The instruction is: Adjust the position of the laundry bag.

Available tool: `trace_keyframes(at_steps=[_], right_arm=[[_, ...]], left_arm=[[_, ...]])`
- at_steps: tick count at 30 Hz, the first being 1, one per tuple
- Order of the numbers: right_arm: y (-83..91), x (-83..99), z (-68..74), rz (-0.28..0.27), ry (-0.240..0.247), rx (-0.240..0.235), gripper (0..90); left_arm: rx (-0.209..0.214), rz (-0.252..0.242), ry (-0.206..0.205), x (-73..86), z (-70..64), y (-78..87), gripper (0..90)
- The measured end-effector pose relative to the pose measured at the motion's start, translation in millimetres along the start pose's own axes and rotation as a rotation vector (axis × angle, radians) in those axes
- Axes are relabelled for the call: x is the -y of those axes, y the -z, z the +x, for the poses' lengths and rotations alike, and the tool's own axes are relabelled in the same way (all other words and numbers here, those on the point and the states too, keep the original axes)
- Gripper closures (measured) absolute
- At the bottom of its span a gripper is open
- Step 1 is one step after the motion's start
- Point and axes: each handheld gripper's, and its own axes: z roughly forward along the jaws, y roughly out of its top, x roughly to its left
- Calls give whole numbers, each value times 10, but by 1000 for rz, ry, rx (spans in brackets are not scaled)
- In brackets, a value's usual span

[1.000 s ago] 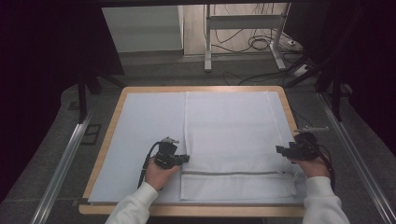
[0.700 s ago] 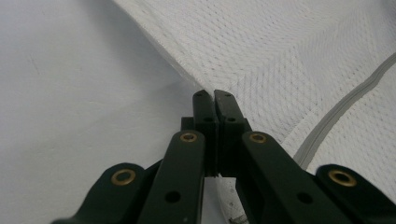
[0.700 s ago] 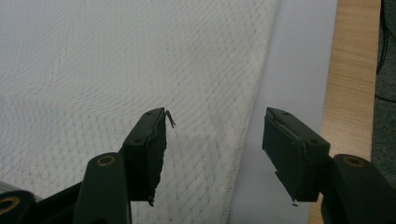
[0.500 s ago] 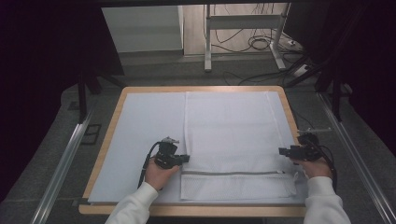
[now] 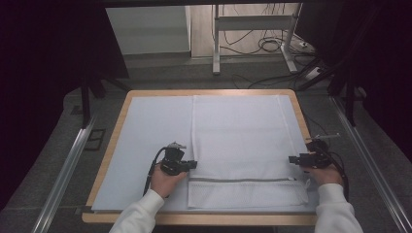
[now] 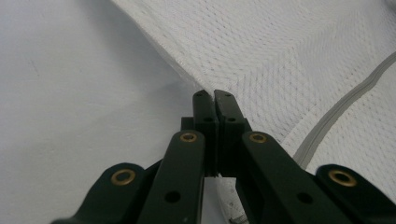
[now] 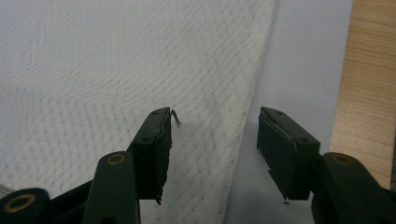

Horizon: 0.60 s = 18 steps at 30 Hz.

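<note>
A white mesh bag point(image 5: 243, 131) lies flat on a pale mat point(image 5: 150, 131), with its zipper point(image 5: 243, 180) running across near the front. My left gripper point(image 5: 193, 164) rests at the bag's left edge. In the left gripper view its jaws point(image 6: 214, 93) are pressed together right on the hem of the bag point(image 6: 280, 46), just above the zipper point(image 6: 341, 112). At the bag's right edge my right gripper point(image 5: 291, 158) is open. The right gripper view has this gripper point(image 7: 215, 114) straddling the hem, one jaw over the mesh point(image 7: 116, 56) and the other over the mat point(image 7: 308, 56).
The mat covers a wooden table point(image 5: 109, 160), whose bare border point(image 7: 369, 70) runs just right of the right gripper. Metal rails point(image 5: 63, 170) flank the table on both sides. Behind it are cables and a stand's legs point(image 5: 216, 43) on the floor.
My right gripper has shifted slightly toward the near side and in against the bag's right edge. The left gripper and the bag have stayed put.
</note>
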Motion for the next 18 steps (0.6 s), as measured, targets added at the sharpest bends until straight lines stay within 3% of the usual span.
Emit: trace_keyframes(at_steps=[4,18], right_arm=[[-21,7,-4,-4,5,22,491],[-47,20,10,-2,21,22,586]], left_arm=[[0,-1,-1,0,-3,3,895],[4,-2,1,-2,4,7,895]])
